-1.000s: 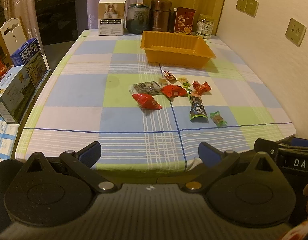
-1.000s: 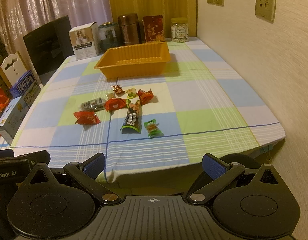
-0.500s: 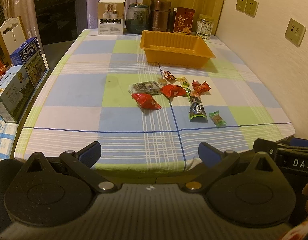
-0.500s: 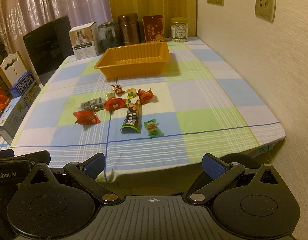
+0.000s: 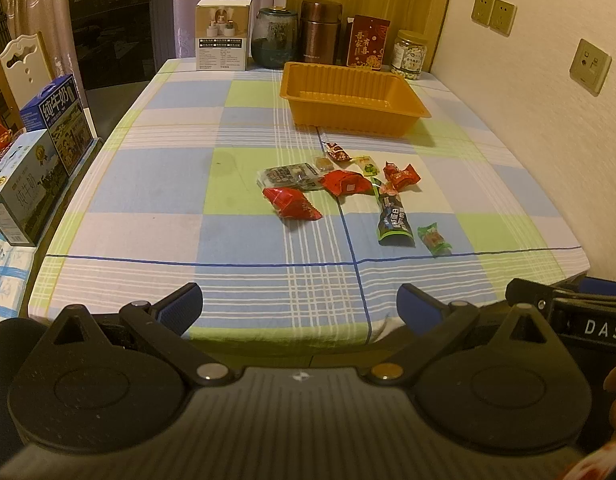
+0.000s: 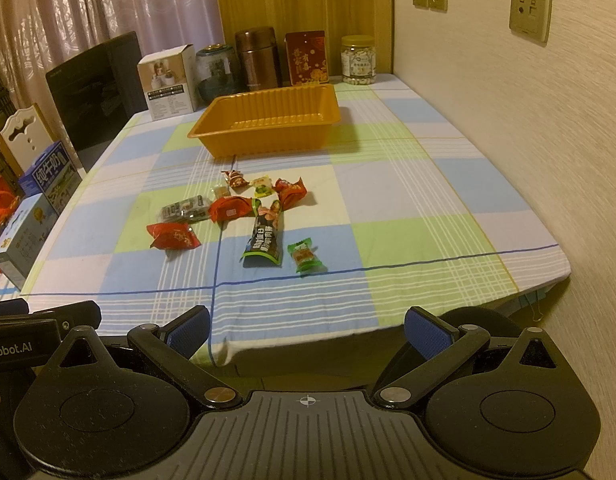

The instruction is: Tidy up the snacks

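You held your left gripper [image 5: 299, 304] and right gripper [image 6: 307, 326] at the near edge of the checked-cloth table [image 5: 156, 216], both with jaws spread wide and empty. The wrapped snacks, from a red foil packet [image 5: 292, 203] to a small green candy [image 5: 433, 237], lay scattered mid-table. The empty orange ribbed plastic tray [image 5: 354, 98] stood just beyond them.

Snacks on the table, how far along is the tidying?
Nothing looks done: the orange tray is empty. Nothing is in hand; the left gripper and right gripper are open at the near edge. All the snacks lie loose on the tablecloth.
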### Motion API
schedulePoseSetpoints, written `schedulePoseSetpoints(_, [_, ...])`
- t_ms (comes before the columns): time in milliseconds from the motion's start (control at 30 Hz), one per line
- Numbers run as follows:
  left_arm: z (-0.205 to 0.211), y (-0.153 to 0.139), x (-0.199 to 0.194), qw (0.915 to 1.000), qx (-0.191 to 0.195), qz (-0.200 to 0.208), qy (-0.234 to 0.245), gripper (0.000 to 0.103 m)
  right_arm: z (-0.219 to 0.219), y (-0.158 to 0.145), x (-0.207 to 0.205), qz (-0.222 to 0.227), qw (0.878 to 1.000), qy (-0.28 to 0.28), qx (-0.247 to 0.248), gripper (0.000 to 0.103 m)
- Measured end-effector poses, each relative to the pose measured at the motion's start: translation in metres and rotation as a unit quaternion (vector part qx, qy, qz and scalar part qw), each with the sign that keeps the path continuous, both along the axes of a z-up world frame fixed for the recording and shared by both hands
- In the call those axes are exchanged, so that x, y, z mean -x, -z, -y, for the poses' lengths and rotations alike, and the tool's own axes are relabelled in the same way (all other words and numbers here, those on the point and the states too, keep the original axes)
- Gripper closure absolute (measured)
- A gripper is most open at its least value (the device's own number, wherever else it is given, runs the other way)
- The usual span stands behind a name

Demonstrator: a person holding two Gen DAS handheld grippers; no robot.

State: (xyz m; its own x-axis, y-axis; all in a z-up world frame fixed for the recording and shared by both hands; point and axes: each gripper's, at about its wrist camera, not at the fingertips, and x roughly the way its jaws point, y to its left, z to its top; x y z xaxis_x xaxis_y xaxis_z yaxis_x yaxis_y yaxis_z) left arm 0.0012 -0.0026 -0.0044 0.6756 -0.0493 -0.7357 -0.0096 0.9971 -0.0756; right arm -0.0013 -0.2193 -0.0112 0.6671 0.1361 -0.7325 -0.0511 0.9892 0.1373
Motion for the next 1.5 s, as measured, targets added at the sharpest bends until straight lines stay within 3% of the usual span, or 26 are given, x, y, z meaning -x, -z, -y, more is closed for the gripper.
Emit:
schedulePoseSetpoints(1200, [0.0003,-0.0007,0.0009,1.0,0.004,-0.002,0.0,0.0,0.0003,0.0004,-0.0009,-0.001,1.0,0.0,-0.001,0.0])
schedulePoseSetpoints(1500, [-0.0047,0.0011,-0.0034,0.9998,0.022,-0.002,0.001,0.0,0.0058,0.0063,-0.0044,0.0,1.0,0.006,-0.01,0.0])
